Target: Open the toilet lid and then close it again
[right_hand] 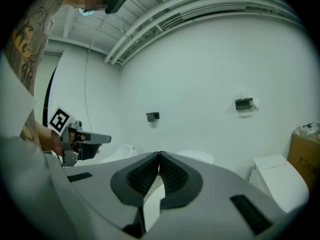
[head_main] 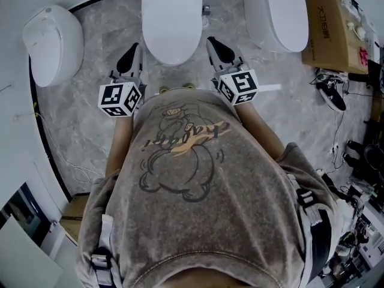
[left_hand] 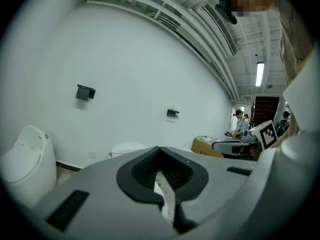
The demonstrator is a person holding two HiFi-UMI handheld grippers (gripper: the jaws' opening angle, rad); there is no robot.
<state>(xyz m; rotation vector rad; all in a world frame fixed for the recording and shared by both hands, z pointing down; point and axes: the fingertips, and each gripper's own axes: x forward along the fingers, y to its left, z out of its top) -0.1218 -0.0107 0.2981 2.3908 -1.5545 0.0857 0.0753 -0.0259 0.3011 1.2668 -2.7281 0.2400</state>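
A white toilet (head_main: 171,23) with its lid (head_main: 172,32) down stands straight ahead in the head view. My left gripper (head_main: 129,57) hangs just off its left side, jaws shut and empty. My right gripper (head_main: 218,50) is held off its right side, also shut with nothing in it. Neither touches the toilet. In the left gripper view the shut left gripper (left_hand: 159,148) points at the white wall, with the toilet (left_hand: 127,149) behind it. The right gripper (right_hand: 159,154) in its own view is shut too, the toilet (right_hand: 196,157) just past its tips.
Another white toilet (head_main: 53,44) stands at the left and a third (head_main: 277,14) at the right. A cardboard box (head_main: 333,32) sits at the far right with shoes (head_main: 330,90) and cables near it. People (left_hand: 241,125) stand far off in the left gripper view.
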